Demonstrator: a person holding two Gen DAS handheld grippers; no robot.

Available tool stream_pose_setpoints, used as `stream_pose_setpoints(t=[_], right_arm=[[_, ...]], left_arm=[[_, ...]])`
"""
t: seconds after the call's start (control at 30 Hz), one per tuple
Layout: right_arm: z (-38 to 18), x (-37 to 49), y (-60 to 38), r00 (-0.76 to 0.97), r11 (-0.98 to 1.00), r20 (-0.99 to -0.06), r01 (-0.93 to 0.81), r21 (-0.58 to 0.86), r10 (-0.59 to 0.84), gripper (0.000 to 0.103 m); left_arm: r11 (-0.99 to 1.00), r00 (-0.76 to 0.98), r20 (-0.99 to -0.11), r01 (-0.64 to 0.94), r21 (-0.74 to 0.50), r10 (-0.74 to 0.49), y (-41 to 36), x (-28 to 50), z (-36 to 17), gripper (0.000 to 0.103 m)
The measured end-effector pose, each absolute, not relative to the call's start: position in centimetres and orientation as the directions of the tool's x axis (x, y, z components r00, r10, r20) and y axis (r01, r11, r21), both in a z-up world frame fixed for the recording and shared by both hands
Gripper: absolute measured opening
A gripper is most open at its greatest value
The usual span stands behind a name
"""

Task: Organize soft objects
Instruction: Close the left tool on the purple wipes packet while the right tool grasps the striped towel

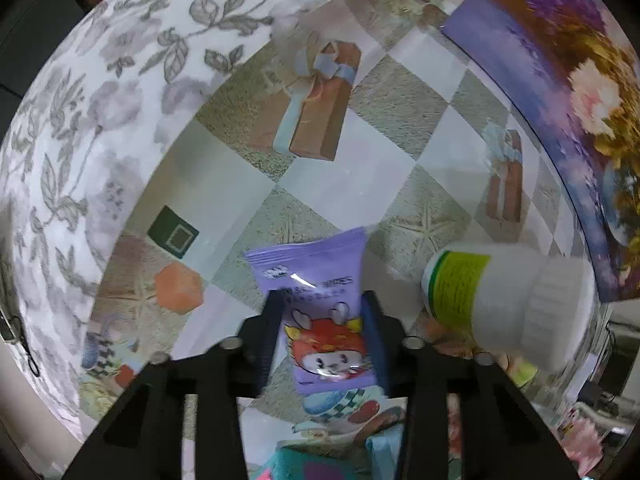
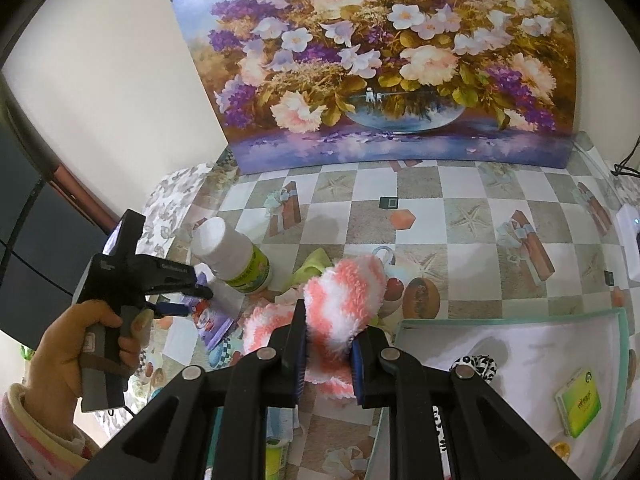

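Note:
My left gripper (image 1: 322, 312) is shut on a purple wipes packet (image 1: 320, 312) with a cartoon face, held above the checkered table; the right wrist view shows that gripper (image 2: 192, 300) at the left with the packet (image 2: 212, 324) in it. My right gripper (image 2: 328, 332) is shut on a fluffy pink-and-white striped sock (image 2: 344, 296), lifted over the table. A second fluffy pink piece (image 2: 264, 324) lies just left of it. A white box (image 2: 512, 360) with a teal rim sits at the right, holding a leopard-print item (image 2: 478, 364) and a green packet (image 2: 578, 408).
A white bottle (image 1: 500, 300) with a green label lies close to the packet's right; it also shows in the right wrist view (image 2: 232, 256). A yellow-green cloth (image 2: 312, 266) lies behind the sock. A flower painting (image 2: 380, 64) leans at the table's back. An orange hexagon (image 2: 401, 219) lies mid-table.

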State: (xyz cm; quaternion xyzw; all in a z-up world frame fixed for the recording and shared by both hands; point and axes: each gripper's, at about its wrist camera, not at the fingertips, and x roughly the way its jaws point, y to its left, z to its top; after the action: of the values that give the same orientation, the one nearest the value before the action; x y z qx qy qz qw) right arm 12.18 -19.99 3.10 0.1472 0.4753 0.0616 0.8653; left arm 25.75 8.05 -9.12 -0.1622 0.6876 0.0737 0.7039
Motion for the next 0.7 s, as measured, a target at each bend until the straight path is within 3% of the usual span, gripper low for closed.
stream_pose_setpoints(t=[0.1,0.3,0.43,0.57,0.7], right_arm=[[3.4,12.0,-20.2,0.545,0.945,-0.799,0.034,0.325,0.254,0.019],[3.9,11.5,-20.2,0.551,0.94,-0.789,0.024,0.341,0.272,0.019],[4.0,11.4,-20.2,0.555,0.938,-0.785,0.021,0.345,0.276,0.019],[4.0,11.5,-20.3,0.554,0.937,-0.784,0.022,0.349,0.279,0.019],[4.0,11.5,-20.5,0.554,0.934,-0.782,0.026,0.357,0.284,0.019]], left_arm=[[0.94,0.06,-0.992,-0.32,-0.12,-0.107,8.1,25.3,-8.2,0.026],[0.951,0.062,-0.995,-0.294,-0.096,-0.082,9.3,24.3,-8.3,0.026],[0.965,0.026,-0.999,-0.262,-0.03,-0.024,9.3,23.8,-8.8,0.058],[0.969,0.001,-0.999,-0.243,0.036,0.038,9.0,23.8,-9.6,0.059],[0.97,-0.024,-1.0,-0.244,0.019,0.013,9.6,23.0,-11.1,0.059]])
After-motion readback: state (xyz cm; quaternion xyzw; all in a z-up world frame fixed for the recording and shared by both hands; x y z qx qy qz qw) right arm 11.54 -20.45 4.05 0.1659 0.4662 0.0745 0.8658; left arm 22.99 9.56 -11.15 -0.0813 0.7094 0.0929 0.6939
